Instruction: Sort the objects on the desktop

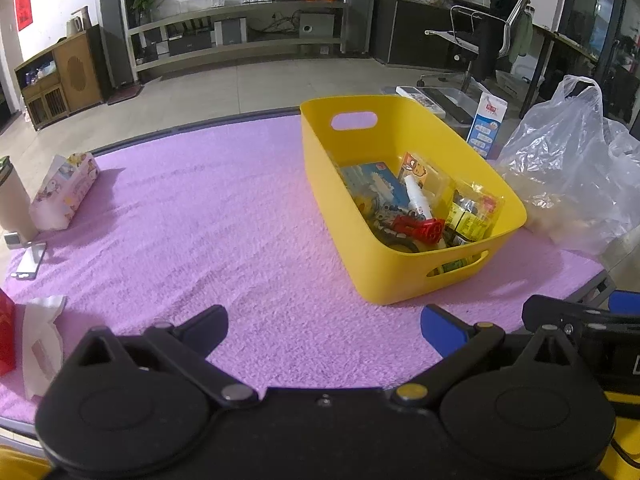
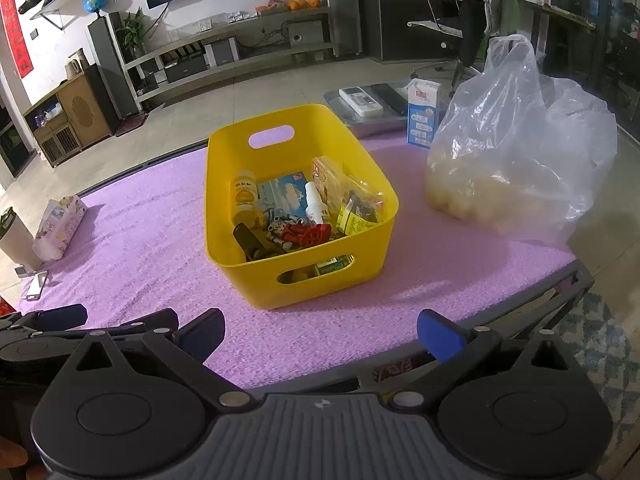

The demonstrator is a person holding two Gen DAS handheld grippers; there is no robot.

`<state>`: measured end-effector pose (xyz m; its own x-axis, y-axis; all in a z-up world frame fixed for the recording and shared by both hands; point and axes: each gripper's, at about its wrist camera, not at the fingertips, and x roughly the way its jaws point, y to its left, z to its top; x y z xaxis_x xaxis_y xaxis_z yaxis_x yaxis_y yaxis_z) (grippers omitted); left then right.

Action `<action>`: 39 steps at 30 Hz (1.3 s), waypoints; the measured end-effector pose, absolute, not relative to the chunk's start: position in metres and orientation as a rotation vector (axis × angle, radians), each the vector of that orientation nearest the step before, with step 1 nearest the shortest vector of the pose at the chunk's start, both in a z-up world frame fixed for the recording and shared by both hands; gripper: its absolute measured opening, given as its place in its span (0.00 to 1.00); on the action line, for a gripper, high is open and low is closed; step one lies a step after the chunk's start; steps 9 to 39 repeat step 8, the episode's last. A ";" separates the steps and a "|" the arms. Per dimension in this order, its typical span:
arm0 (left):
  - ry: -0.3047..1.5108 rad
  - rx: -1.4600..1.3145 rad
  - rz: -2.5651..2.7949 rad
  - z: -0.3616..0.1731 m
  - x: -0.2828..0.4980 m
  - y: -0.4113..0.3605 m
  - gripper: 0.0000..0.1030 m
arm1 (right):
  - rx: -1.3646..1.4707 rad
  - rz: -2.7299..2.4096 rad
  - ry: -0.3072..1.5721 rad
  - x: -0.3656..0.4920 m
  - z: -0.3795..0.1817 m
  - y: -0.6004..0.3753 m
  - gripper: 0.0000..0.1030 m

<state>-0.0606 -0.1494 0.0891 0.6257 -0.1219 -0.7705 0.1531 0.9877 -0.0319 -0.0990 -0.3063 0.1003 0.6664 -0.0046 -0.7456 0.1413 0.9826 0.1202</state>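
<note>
The yellow bin [image 2: 280, 276] sits on the purple mat [image 2: 140, 232]. It is ahead of both grippers and not touching them. The left gripper [image 1: 324, 330] is open wide and holds nothing. The bin is ahead of it and a bit to the right. The right gripper [image 2: 320, 334] is open wide too, with nothing in it. The bin is straight ahead of it, a bit to the left. Inside the bin lie a red toy [image 2: 308, 234], a white bottle [image 2: 314, 202], a yellow bottle [image 2: 244, 194] and some packets. A plastic bag [image 2: 520, 140] stands right of the bin. A tissue pack [image 2: 60, 222] lies far to the left.
</note>
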 end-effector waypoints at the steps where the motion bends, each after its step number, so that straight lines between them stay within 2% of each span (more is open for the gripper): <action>1: 0.883 0.036 -0.159 0.089 -0.060 -0.149 1.00 | 0.173 -0.084 0.839 -0.098 0.100 -0.306 1.00; 39: 0.859 0.035 -0.177 0.087 -0.057 -0.141 1.00 | 0.167 -0.073 0.839 -0.094 0.098 -0.300 1.00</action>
